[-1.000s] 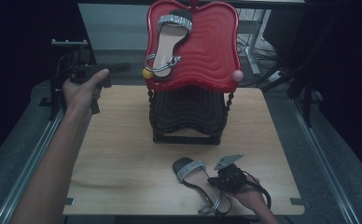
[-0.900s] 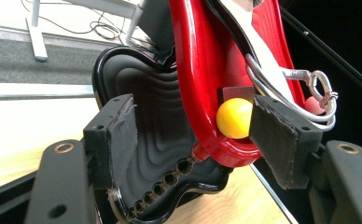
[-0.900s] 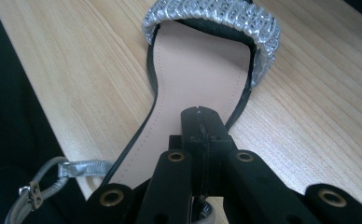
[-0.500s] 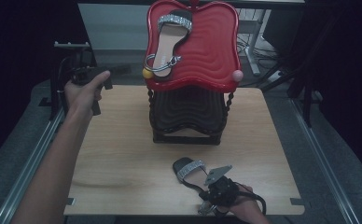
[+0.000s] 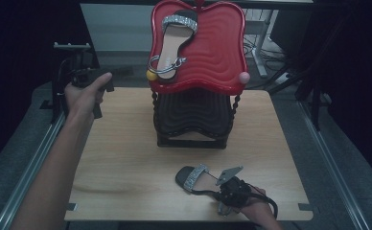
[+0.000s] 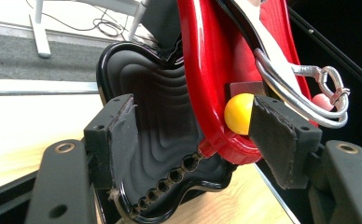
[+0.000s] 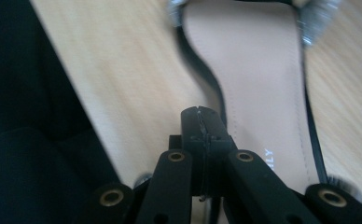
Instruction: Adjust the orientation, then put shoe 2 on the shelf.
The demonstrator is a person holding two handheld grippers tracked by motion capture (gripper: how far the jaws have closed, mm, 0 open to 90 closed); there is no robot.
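A black sandal with a glittery toe strap (image 5: 193, 177) lies near the table's front edge; its tan insole (image 7: 258, 70) runs ahead of my right gripper (image 7: 201, 114). That gripper (image 5: 225, 191) sits over the sandal's heel end with its jaws pressed together; I cannot tell if a thin strap is caught between them. A matching sandal (image 5: 174, 38) rests on the tilted red wavy shelf (image 5: 217, 48) of a stand. My left gripper (image 5: 90, 79) is held at the table's far left, open, facing the stand (image 6: 195, 109) with nothing between its pads.
Under the red shelf is a black wavy shelf (image 5: 193, 115), (image 6: 160, 140). A yellow ball (image 5: 151, 75), (image 6: 238, 113) and a pink ball (image 5: 243, 77) tip the red shelf's lower corners. The wooden table (image 5: 126, 158) has metal rails along both sides.
My right gripper has shifted slightly toward the table's front edge, settling over the sandal's heel. The left hand and its gripper have stayed put.
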